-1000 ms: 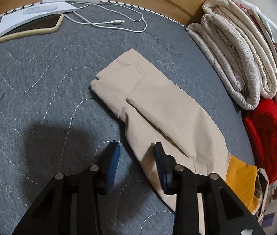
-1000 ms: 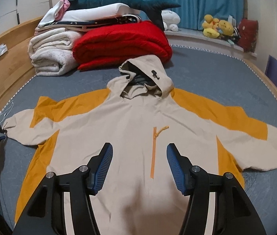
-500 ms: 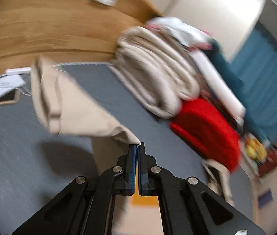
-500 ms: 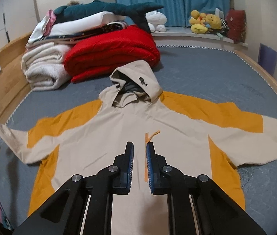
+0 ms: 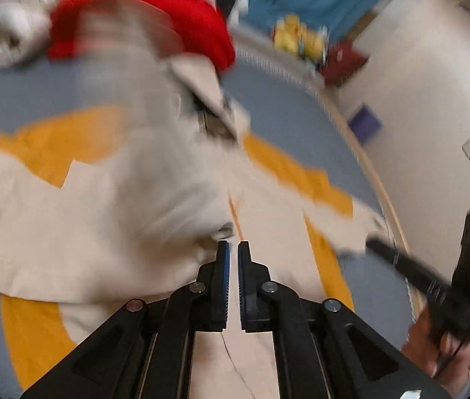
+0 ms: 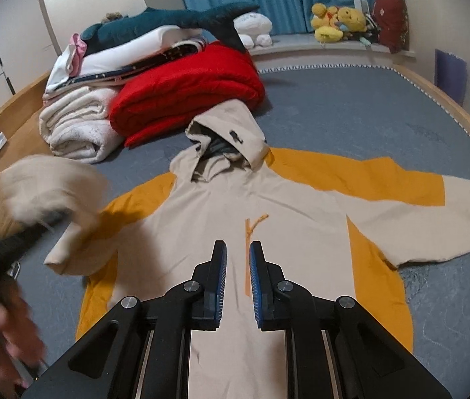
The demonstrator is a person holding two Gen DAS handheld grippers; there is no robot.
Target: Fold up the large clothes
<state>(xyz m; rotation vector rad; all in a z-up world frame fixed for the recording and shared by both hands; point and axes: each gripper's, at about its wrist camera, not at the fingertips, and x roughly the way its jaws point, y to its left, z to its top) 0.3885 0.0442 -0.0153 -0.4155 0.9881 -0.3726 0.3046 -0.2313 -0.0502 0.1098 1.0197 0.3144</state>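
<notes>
The beige-and-orange hooded jacket [image 6: 268, 219] lies face-up on the grey mattress [image 6: 351, 109], its left sleeve [image 6: 45, 183] lifted over the body. The left gripper [image 5: 234, 256] has its fingers nearly together, cuff at the tips but the grip blurred. The right gripper [image 6: 237, 259], narrowly parted and empty, hovers over the orange zipper [image 6: 247, 259]; a red quilt [image 6: 185, 93] and rolled white blankets [image 6: 75, 126] crowd the hood [image 6: 231, 133].

— Free room on the mattress [image 6: 351, 106]?
— Far right, open grey surface, wide enough for passing a hand.
— Far left?
— Blocked by red blanket [image 6: 188, 89], rolled white blanket [image 6: 75, 129] just beside, more bedding and a plush shark [image 6: 168, 21] stacked above.
— Middle?
— Covered by spread jacket [image 6: 301, 219]; only room above.
— Near left?
— Crowded: lifted sleeve [image 6: 45, 183] and a hand [image 6: 2, 335].
</notes>
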